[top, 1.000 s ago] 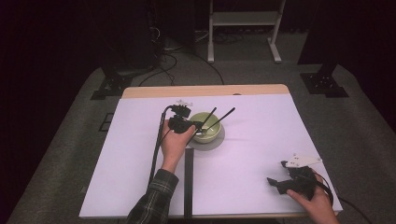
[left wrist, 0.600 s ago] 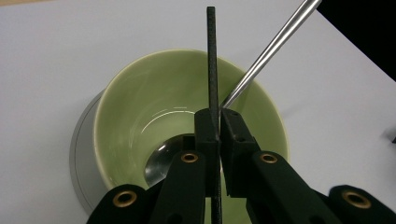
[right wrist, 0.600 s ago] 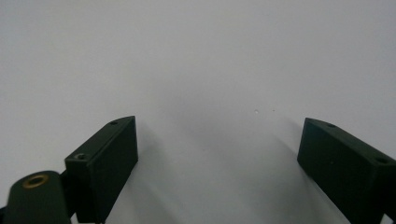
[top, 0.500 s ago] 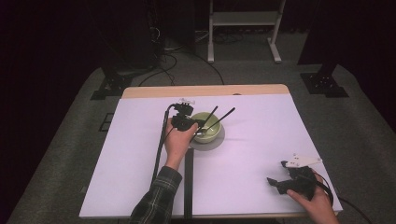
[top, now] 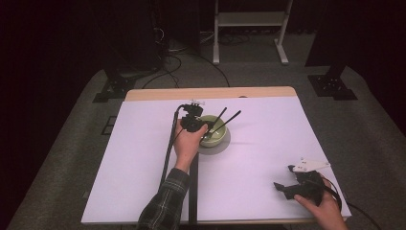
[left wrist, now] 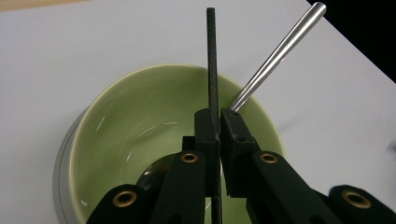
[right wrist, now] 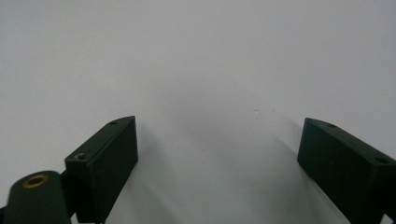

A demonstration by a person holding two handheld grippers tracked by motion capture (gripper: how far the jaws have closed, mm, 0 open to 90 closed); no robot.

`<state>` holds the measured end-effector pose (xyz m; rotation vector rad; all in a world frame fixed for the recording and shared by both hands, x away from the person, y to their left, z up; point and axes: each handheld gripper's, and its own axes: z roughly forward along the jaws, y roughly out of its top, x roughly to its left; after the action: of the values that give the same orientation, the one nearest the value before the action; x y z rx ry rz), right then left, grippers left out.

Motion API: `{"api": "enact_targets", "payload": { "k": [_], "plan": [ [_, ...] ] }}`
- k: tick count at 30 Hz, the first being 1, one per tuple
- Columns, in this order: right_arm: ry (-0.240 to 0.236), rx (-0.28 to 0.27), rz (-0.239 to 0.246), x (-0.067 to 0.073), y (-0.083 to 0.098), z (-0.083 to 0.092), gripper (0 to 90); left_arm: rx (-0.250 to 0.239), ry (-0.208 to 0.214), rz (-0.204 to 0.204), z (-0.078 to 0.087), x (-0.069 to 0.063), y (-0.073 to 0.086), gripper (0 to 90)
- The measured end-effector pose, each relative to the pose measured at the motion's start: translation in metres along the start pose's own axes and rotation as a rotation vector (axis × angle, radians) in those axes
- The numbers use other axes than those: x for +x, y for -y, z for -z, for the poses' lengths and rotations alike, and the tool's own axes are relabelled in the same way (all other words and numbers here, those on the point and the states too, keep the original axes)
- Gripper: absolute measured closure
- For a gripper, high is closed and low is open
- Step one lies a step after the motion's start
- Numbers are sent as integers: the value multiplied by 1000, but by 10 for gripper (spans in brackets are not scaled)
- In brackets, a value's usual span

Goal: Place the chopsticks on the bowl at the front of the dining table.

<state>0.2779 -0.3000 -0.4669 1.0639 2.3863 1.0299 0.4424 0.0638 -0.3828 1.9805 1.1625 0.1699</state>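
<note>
High view sits above the near edge of the table (top: 268,143), looking forward and down from pretty far off. Left gripper view is right up close over the bowl (left wrist: 140,121), which the high view shares; right gripper view stares down at bare table from close range.

A white table (top: 268,158) with a wooden far edge stands on grey carpet (top: 368,124). Beyond it, dark curtains (top: 57,38), a white metal stand (top: 249,19) and floor cables (top: 177,57).

A pale green bowl (left wrist: 154,116), a black rod (left wrist: 212,60) and a silver handle (left wrist: 275,53) are being shown on a white table (top: 268,143).
</note>
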Motion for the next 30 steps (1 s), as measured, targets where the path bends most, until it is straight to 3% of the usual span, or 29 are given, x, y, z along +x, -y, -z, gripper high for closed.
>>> {"api": "enact_targets", "payload": {
  "k": [18, 26, 30],
  "plan": [
    [0, 0, 1, 0, 0, 0, 105, 2, -13, 17, -4, 4, -1, 860],
    [1, 0, 2, 0, 0, 0, 106, -12, -11, 13, 1, 6, -2, 794],
    [0, 0, 2, 0, 0, 0, 106, -22, -16, 5, 9, 7, -1, 710]
  ]
}}
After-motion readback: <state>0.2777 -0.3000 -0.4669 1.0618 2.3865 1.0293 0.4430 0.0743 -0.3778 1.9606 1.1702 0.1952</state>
